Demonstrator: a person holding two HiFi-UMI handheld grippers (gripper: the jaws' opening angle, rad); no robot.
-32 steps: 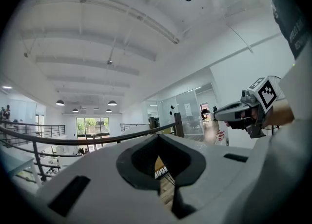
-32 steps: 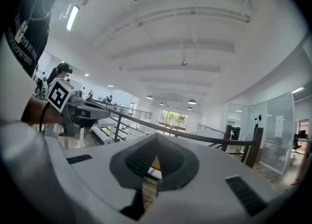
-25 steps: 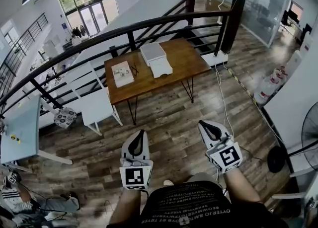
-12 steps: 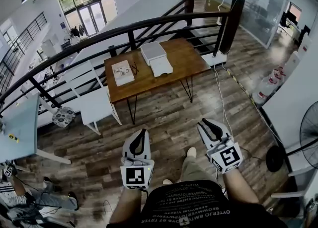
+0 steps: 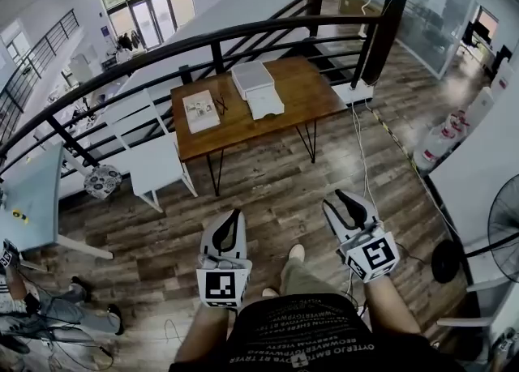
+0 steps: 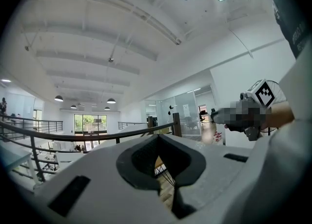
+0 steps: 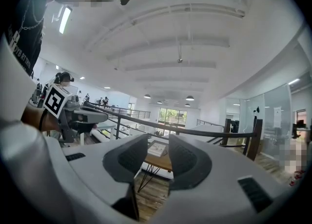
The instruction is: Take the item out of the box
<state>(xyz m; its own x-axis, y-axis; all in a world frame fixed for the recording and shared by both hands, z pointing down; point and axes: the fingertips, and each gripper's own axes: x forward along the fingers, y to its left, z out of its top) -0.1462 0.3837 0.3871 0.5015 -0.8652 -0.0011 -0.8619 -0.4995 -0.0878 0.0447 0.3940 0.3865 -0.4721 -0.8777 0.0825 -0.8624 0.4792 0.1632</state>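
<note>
Right claw (image 5: 347, 197) has just been opening, now half apart, empty. Left claw (image 5: 233, 215) closed, empty. Box (image 5: 253, 79) sits on surface (image 5: 304, 103) at 12 o'clock, well apart, so approach likely next.

Bright, even daylight from far windows (image 5: 146, 6); ceiling lamps (image 6: 111, 100) lit; soft shadows; strong fisheye bending, dark corners in gripper views.

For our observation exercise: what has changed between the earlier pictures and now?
The right gripper has just been opening its jaws, nothing between them. A shoe has stepped forward. The left gripper stays shut and empty; the boxes on the table lie as before.
</note>
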